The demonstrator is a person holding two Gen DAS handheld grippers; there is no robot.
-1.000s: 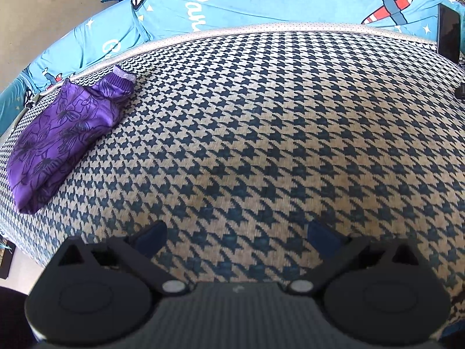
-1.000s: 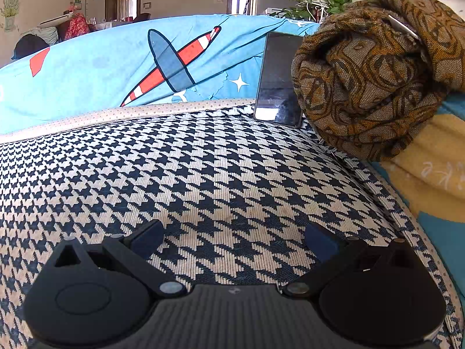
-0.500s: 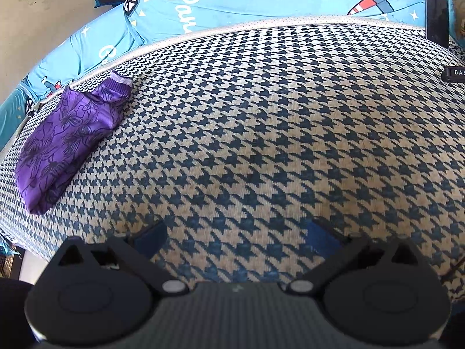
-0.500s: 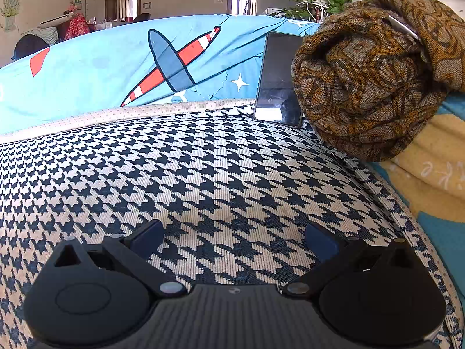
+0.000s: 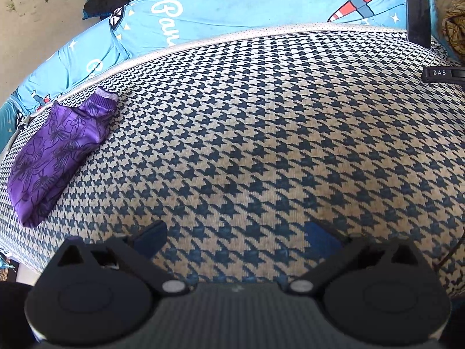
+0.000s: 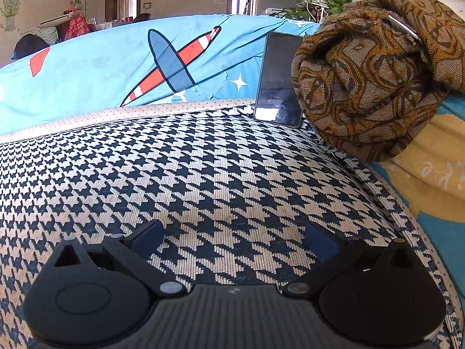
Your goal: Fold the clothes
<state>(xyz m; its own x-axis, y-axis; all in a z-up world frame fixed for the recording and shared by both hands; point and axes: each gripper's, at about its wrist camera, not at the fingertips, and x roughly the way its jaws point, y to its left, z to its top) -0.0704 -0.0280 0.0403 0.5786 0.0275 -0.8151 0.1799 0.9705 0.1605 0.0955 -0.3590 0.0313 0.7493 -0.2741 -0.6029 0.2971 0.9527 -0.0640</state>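
Grippers, left (image 5: 237,237) and right (image 6: 234,240), gape empty over houndstooth cushion (image 5: 261,133).

The brown patterned garment (image 6: 375,84) ran past my right view's edge. My left view cut off all but "DAS" on a black label (image 5: 443,73).

One folded purple garment (image 5: 55,151), one bundled brown patterned garment (image 6: 375,87) and one phone (image 6: 277,80) are counted; two grippers are seen, left (image 5: 235,237) and right (image 6: 234,238)
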